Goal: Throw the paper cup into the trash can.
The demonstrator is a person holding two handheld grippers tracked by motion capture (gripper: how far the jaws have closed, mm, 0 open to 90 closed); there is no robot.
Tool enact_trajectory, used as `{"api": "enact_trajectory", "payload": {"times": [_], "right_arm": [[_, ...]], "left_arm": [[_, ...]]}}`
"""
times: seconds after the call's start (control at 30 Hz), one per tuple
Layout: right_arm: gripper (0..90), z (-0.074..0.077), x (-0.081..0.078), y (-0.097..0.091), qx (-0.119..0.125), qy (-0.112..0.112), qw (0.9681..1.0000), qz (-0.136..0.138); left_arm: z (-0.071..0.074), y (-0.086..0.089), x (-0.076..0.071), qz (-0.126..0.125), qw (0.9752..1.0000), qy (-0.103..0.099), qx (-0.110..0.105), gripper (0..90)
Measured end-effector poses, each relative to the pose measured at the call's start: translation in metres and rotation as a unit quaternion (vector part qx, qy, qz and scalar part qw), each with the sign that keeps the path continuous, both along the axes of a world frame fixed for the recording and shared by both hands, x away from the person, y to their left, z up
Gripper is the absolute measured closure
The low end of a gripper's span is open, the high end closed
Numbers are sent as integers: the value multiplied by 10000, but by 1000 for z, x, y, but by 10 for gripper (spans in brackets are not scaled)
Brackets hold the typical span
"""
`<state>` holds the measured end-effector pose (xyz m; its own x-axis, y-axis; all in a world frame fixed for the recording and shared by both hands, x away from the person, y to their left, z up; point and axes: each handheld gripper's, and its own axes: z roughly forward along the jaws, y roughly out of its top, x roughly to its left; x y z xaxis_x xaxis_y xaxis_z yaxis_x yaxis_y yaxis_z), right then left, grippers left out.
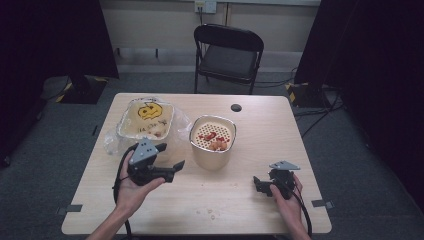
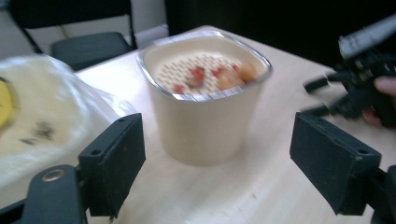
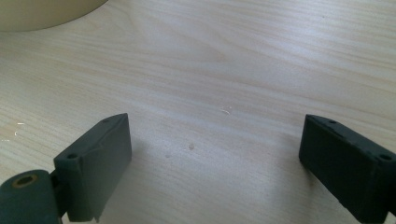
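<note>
Cup (image 1: 212,142) mid-table (image 1: 260,125), tray (image 1: 146,120) left, left tool (image 1: 172,167) just beside cup.

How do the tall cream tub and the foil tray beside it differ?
The cream tub is tall and bare; the foil tray is low, wide and wrapped in clear plastic. The tub shows a perforated insert with red bits; the tray bears a yellow drawn face. Both stand on the wooden table.

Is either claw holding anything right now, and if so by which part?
Nothing is held. The left claw stands open facing the cream container; the right claw is open over bare table.
</note>
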<state>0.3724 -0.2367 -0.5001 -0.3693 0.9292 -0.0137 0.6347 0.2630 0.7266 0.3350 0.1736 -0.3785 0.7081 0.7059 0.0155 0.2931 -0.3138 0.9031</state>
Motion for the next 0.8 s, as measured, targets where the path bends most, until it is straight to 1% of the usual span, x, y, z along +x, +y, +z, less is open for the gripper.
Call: {"api": "enact_trajectory", "payload": {"times": [0.13, 0.17, 0.2, 0.23, 0.27, 0.3, 0.33, 0.4, 0.43, 0.47, 0.5, 0.57, 0.6, 0.63, 0.67, 0.7, 0.73, 0.8], "right_arm": [[87, 0, 0, 0, 0, -1, 10000, 0], [88, 0, 0, 0, 0, -1, 10000, 0], [88, 0, 0, 0, -1, -1, 10000, 1], [87, 0, 0, 0, 0, 0, 10000, 0], [87, 0, 0, 0, -1, 0, 10000, 1], [87, 0, 0, 0, 0, 0, 10000, 1], [87, 0, 0, 0, -1, -1, 10000, 1], [87, 0, 0, 0, 0, 0, 10000, 0], [87, 0, 0, 0, 1, -1, 10000, 0], [87, 0, 0, 0, 0, 0, 10000, 0], [87, 0, 0, 0, -1, -1, 10000, 1], [87, 0, 0, 0, -2, -2, 10000, 2], [87, 0, 0, 0, -1, -1, 10000, 1], [87, 0, 0, 0, -2, -2, 10000, 0], [87, 0, 0, 0, 0, -1, 10000, 1], [87, 0, 0, 0, -2, -1, 10000, 1], [87, 0, 0, 0, -1, -1, 10000, 1], [88, 0, 0, 0, 0, 0, 10000, 0]], "left_arm": [[-29, -3, -4, -125, 9994, 291, 126, 168], [-35, -3, -4, -122, 9992, 329, 167, 162], [-44, -3, -3, -106, 9988, 412, 237, 162], [-50, -3, -3, -100, 9986, 454, 235, 159], [-50, -3, -3, -100, 9986, 454, 235, 160], [-64, -1, -2, -120, 9981, 547, 269, 165], [-72, 0, -1, -56, 9979, 603, 245, 170], [-86, 0, 2, 2, 9958, 827, 397, 168], [-92, 0, 4, 5, 9940, 926, 577, 168], [-95, 0, 6, 8, 9930, 944, 705, 168], [-101, 1, 7, 61, 9922, 923, 830, 171], [-108, 2, 10, 150, 9909, 1018, 864, 178], [-110, 3, 11, 131, 9897, 1025, 989, 178], [-113, 2, 12, 174, 9893, 1013, 1036, 178], [-113, 2, 12, 174, 9893, 1013, 1036, 176], [-122, 0, 14, 319, 9885, 1039, 1048, 166], [-122, 2, 16, 314, 9881, 1126, 996, 144], [-122, 2, 16, 337, 9882, 1134, 976, 145]]}}
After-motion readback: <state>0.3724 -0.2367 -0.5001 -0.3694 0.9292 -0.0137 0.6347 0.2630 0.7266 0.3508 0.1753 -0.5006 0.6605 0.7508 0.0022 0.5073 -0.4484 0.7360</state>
